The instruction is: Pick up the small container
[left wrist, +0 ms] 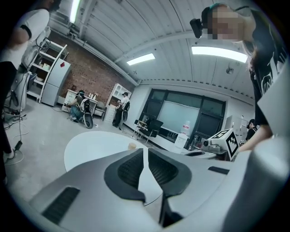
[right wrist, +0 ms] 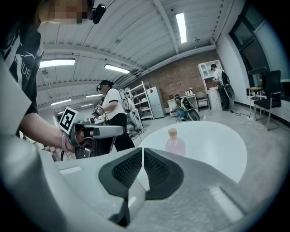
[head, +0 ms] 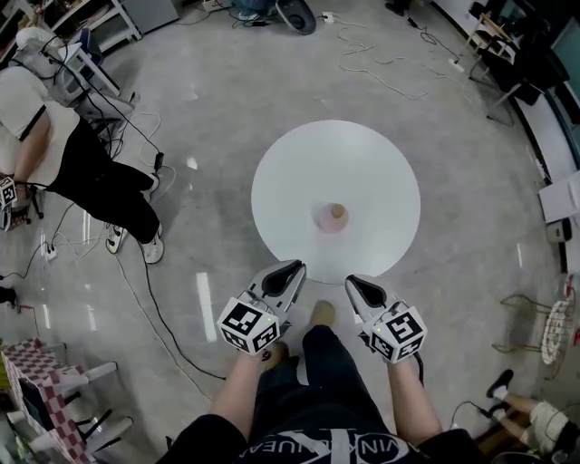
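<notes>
A small pink container with a tan cork-like cap (head: 333, 217) stands near the middle of a round white table (head: 299, 172). In the right gripper view the container (right wrist: 175, 144) shows just beyond the jaws; in the left gripper view only its cap (left wrist: 132, 146) peeks over them. My left gripper (head: 292, 269) hovers at the table's near edge, shut and empty. My right gripper (head: 356, 283) sits beside it at the same edge, also shut with nothing between its jaws. Both stay short of the container.
A person in a white top and black trousers (head: 82, 163) stands at the left among cables (head: 136, 272) on the grey floor. Shelving (head: 100, 23) is at the far left, a wire chair (head: 544, 331) and desks (head: 530, 54) at the right.
</notes>
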